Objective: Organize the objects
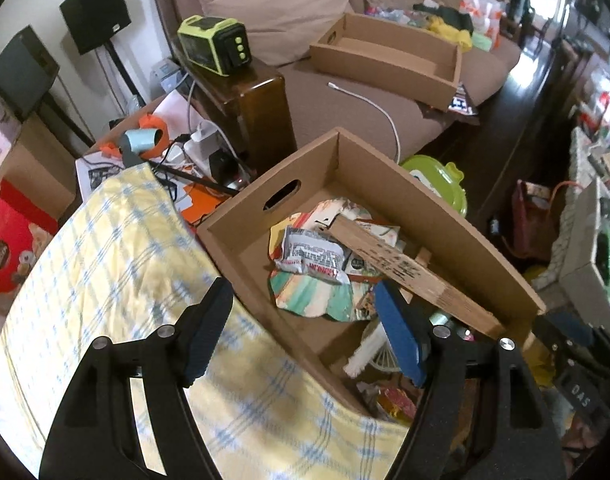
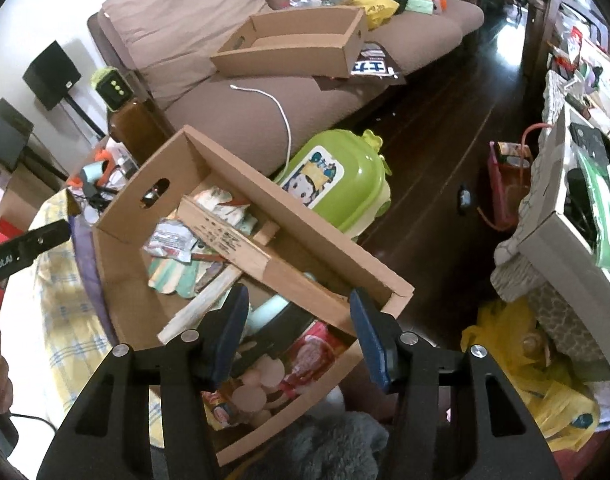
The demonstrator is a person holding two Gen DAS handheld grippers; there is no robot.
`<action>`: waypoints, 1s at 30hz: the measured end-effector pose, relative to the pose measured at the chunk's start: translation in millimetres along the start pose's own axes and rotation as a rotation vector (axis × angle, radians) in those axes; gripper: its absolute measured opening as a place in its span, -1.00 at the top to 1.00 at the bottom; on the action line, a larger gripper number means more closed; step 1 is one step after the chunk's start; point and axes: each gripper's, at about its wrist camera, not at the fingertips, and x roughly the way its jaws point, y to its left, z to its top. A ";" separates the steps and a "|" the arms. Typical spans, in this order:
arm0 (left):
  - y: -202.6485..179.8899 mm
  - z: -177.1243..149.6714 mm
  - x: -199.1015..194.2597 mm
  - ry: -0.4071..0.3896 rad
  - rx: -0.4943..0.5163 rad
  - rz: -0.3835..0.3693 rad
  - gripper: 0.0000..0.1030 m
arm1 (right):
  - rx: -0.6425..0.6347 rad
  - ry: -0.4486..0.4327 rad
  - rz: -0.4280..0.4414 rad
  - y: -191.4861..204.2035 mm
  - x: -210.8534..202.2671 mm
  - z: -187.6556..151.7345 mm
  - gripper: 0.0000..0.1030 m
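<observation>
Both grippers hang over the open cardboard box (image 1: pixel 345 184), pointing steeply down into it.

Left gripper (image 1: pixel 305 330): jaws wide apart, nothing between the pads. One finger sits over the yellow checked cloth (image 1: pixel 117 264) beside the box, the other over the box's near end. No contact visible.

Right gripper (image 2: pixel 299 334): jaws apart, narrower than the left. They straddle the near end of the box; pads don't appear to press on anything, though the clutter under them makes that hard to confirm.

Box contents:
- crumpled snack wrappers (image 1: pixel 309 256) on the floor of the far half
- flat cardboard divider (image 1: pixel 409 268) lying tilted across the wrappers, one end against the long wall
- light wooden stick (image 2: pixel 201 304) resting diagonally, near end just beside the right gripper's left finger
- red packets and round pinkish pieces (image 2: pixel 265 384) at the near end, below the right gripper

Around it:
- second, shallower cardboard tray (image 1: pixel 389 56) sits on the brown sofa (image 1: pixel 345 108), well apart from the box
- white cable (image 1: pixel 369 108) trails across the sofa seat
- green plastic case (image 2: pixel 337 184) on the dark floor, just beside the box's long wall
- green-and-black radio (image 1: pixel 213 44) on the wooden side table (image 1: pixel 245 96) beside the sofa
</observation>
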 end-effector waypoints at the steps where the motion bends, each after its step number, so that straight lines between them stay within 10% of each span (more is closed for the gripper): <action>1: 2.4 -3.4 -5.6 -0.003 -0.007 -0.005 -0.38 | -0.006 -0.006 0.001 1.5 -4.1 -0.5 -0.05; 30: 62.1 -87.3 -169.5 -0.227 -0.049 0.124 -0.76 | -0.214 -0.150 0.058 68.2 -130.8 -28.1 -0.05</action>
